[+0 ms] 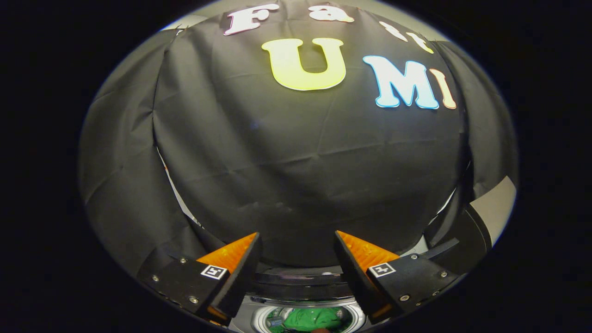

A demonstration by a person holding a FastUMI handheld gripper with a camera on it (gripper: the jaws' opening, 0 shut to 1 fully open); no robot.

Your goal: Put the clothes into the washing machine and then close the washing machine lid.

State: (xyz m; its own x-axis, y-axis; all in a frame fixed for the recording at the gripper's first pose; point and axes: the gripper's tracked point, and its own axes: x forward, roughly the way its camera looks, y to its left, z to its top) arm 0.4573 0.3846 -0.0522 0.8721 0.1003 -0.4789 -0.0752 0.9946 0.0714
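Observation:
My gripper is open, its two fingers spread wide with nothing between them, held up and facing the black cloth wall. Low between the fingers lies the washing machine's round drum opening, seen from above. A green piece of clothing lies inside the drum. A dark curved band of the machine's top runs just behind the opening. The raised lid shows as a dark panel with a pale face to the right of the right finger.
The black cloth wall stands close ahead and wraps round both sides. A thin pale gap shows where two cloth panels meet on the left.

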